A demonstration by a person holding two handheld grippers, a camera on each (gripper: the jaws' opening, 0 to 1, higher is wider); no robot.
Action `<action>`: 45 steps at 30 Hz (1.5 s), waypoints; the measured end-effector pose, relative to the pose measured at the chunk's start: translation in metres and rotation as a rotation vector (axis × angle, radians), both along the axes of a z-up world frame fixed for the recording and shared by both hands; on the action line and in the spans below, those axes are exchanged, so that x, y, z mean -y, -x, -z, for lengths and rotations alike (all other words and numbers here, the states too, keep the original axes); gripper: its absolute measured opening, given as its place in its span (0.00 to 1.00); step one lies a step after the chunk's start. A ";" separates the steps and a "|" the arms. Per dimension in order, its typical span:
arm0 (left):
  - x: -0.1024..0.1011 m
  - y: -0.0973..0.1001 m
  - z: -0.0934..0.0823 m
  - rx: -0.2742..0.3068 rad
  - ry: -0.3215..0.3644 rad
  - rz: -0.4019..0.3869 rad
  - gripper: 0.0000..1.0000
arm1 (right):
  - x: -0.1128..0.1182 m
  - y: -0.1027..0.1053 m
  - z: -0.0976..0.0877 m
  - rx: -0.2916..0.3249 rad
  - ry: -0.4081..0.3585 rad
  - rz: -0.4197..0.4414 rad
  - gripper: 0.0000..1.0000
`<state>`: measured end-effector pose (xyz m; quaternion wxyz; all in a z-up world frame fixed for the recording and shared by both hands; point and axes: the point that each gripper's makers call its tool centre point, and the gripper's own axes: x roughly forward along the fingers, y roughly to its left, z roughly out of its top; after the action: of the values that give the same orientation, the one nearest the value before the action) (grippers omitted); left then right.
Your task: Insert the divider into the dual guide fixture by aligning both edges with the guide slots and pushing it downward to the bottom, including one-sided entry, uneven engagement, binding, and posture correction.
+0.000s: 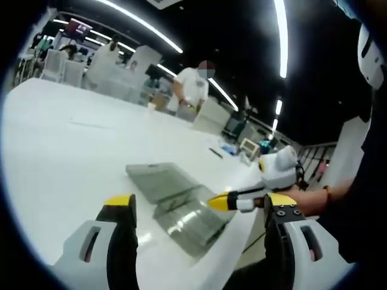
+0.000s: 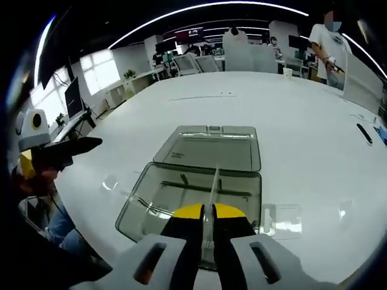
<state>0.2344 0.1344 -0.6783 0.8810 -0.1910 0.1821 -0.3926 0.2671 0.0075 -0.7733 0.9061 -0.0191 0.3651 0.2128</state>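
Divider [image 2: 213, 187], a thin clear sheet pinched edge-on by the right gripper [image 2: 208, 212], runs lengthwise up-frame over the fixture [image 2: 181, 196]; left gripper [image 1: 199, 208] gapes empty.

The left gripper [image 1: 199, 208] hangs with its jaws spread wide apart, nothing between them, over the near edge of the bench [image 1: 54, 145]. The right gripper [image 2: 208, 212] has its jaws drawn together, pinching a thin clear divider [image 2: 213, 184] upright between the yellow tips. A forearm with a wristband [image 1: 327, 193] reaches in behind it.
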 end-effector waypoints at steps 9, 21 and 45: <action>0.000 0.011 0.001 0.007 -0.028 0.005 0.85 | 0.001 0.001 0.004 0.009 -0.026 0.014 0.00; 0.009 0.020 0.017 -0.029 -0.085 -0.025 0.83 | 0.001 0.001 0.001 0.006 -0.082 -0.032 0.03; 0.019 0.018 0.032 -0.085 -0.180 -0.167 0.79 | 0.012 0.007 -0.023 0.048 -0.173 -0.200 0.20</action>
<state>0.2164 0.1155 -0.7107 0.9158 -0.1423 0.2369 -0.2914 0.2598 -0.0041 -0.7507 0.8872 0.0179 0.3197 0.3322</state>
